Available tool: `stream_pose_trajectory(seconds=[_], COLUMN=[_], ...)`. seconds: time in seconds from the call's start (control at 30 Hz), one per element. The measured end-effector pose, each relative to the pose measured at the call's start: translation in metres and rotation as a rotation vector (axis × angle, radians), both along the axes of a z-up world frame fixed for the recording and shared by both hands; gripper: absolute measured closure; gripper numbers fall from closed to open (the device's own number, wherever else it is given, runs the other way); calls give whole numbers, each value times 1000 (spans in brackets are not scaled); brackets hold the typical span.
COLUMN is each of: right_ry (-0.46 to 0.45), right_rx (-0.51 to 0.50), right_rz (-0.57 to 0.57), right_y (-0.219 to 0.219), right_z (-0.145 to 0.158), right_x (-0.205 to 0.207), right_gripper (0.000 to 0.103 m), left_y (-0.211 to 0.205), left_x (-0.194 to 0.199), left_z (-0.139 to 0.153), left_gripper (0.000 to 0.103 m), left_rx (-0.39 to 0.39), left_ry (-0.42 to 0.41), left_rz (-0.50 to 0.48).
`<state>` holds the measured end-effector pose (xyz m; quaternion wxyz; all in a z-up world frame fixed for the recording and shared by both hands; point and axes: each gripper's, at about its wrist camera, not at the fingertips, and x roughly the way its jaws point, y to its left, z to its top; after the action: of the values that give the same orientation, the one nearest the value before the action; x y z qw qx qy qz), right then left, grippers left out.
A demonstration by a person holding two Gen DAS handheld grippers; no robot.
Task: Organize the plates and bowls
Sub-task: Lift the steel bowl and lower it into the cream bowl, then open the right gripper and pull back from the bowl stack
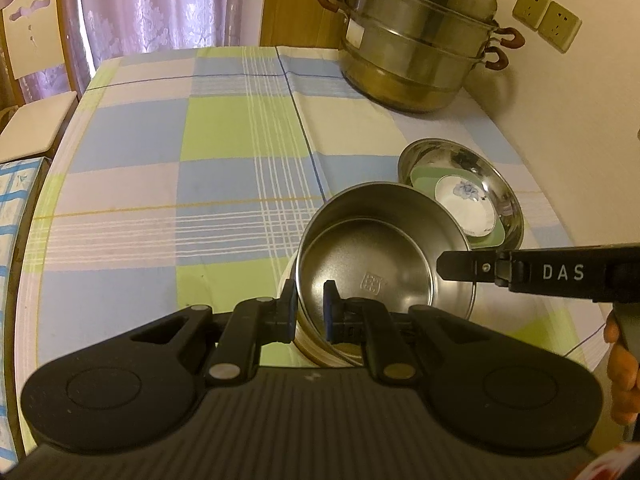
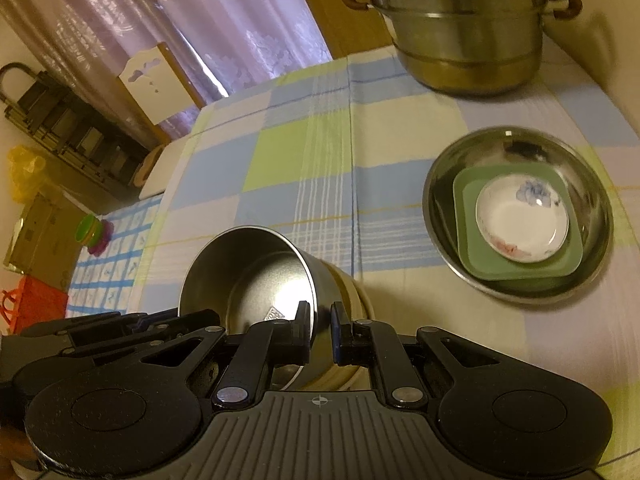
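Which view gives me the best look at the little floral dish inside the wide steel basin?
The right wrist view: the floral dish shows whole, on the green square plate in the basin. In the left wrist view the steel bowl cuts off the dish's near edge.

**Readable markings**

The white letters "DAS" stand on the black body of the right claw (image 1: 456,270) where it reaches in from the side in the left wrist view. A square stamped mark sits on the inner bottom of the steel bowl (image 1: 372,256); its characters are too small to read.
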<state>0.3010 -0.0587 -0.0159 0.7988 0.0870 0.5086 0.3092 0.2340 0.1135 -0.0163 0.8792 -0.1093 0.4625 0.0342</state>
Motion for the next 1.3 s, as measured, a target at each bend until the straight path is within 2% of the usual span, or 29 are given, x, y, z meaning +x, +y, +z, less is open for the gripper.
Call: stream_pose_trajectory(seconds=[0.4,0.57,1.07,1.17,1.23,1.3], right_ry=[171,201,122,109,94,83], right_rx=[47,53,-12,-15,-12,-3], right_rz=[-86,-113,-92,-82,-74,-69], right_y=[-8,-10,-10,-12,-14,-17], right_z=[-18,-22,-17,-16,-14,-13], right_x=[20,24,21,19,17,15], right_gripper=[92,92,90,81,71,69], left_y=[1,2,5,4,4,3], left_x=[14,18,15,12,8,4], left_z=[-13,-18,-12,-9,-7,-5], left_gripper=[92,91,86,86,86,86], left_rx=[-4,-15,-24,-24,-25,-28], left_ry=[39,46,35,30,27,24], left_rz=[2,9,38,46,54,61])
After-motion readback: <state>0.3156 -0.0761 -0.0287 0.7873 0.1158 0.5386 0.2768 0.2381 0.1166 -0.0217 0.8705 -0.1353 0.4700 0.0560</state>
